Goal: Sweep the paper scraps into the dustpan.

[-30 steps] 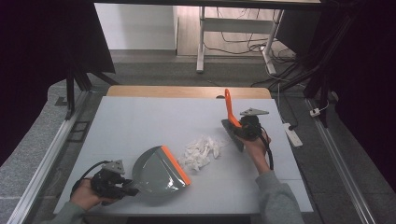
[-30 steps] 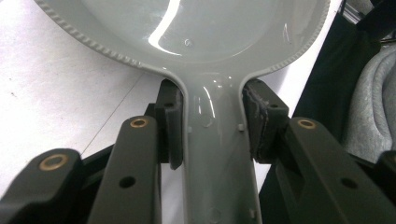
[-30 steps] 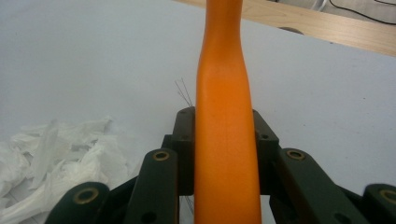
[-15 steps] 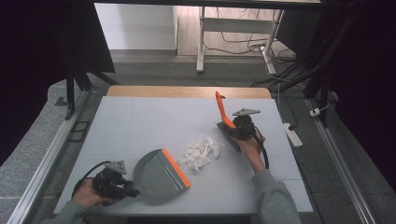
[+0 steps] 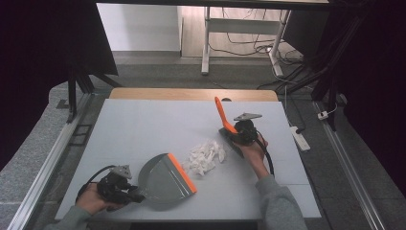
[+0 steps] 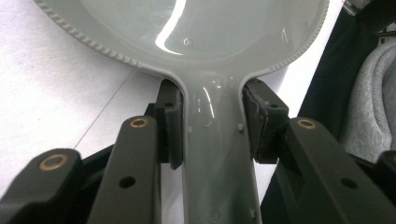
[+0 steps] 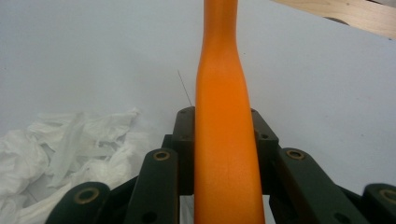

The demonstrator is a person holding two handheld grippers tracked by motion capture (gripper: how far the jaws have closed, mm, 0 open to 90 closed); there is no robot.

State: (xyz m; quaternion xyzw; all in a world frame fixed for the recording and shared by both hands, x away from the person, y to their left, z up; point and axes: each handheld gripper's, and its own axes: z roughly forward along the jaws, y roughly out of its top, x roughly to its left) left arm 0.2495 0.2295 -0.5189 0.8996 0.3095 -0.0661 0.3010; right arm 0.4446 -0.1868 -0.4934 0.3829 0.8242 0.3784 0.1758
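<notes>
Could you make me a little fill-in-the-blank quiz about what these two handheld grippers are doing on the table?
1. The left gripper is shut on the handle of the grey ____.
2. The right gripper clamps a brush handle coloured ____.
3. The pile of white scraps lies between the dustpan and the ____.
4. The dustpan's front lip is coloured ____.

Missing words: dustpan; orange; brush; orange
</notes>
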